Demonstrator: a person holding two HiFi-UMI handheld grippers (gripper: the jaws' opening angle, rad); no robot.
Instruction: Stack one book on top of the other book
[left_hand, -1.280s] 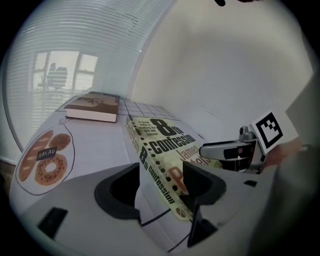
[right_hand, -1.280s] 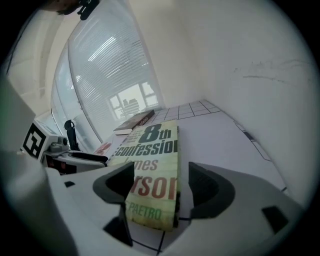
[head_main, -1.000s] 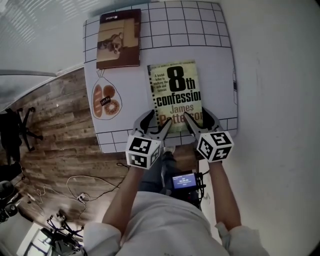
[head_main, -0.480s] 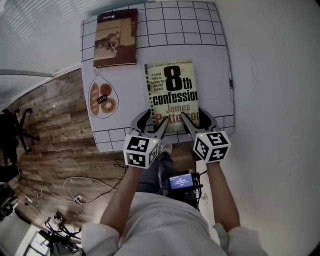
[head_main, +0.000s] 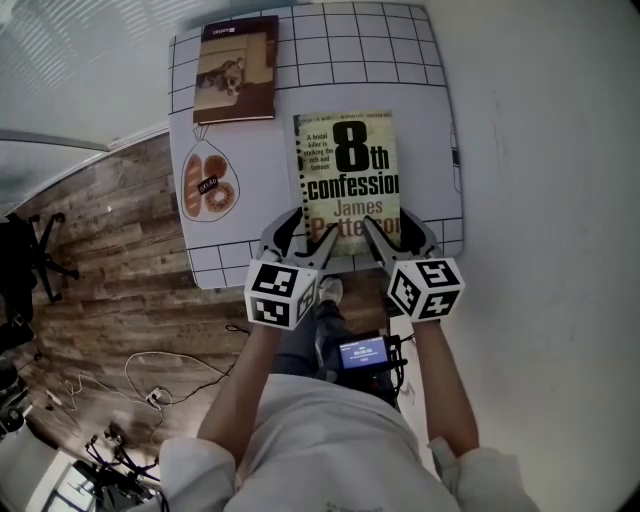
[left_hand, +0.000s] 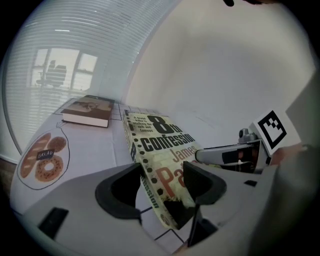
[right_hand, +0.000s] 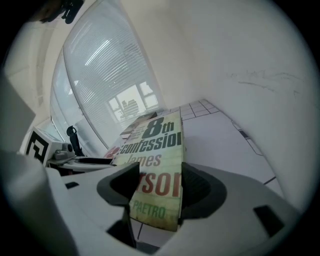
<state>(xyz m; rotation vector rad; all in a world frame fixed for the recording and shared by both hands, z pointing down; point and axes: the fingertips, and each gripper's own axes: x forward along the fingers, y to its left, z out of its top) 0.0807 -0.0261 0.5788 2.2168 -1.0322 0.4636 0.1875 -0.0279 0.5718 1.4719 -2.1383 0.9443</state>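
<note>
A green paperback, the "8th confession" book (head_main: 348, 170), is gripped at its near edge by both grippers. My left gripper (head_main: 303, 238) is shut on its near left corner and my right gripper (head_main: 397, 235) on its near right corner; the right jaws have just been closing on it. In the left gripper view the green book (left_hand: 160, 145) runs between the jaws with its near end raised off the table. The right gripper view shows the green book (right_hand: 155, 145) pinched the same way. A brown book (head_main: 237, 70) lies flat at the table's far left corner, also seen as the brown book (left_hand: 87, 111).
The white table (head_main: 430, 120) has a black grid along its far and near edges and a printed bag of doughnuts (head_main: 207, 188) on its left side. Wooden floor with cables lies to the left. A pale wall runs along the right.
Both grippers have risen a little with the green book between them, and the book's near end has come up off the table. The brown book has not moved.
</note>
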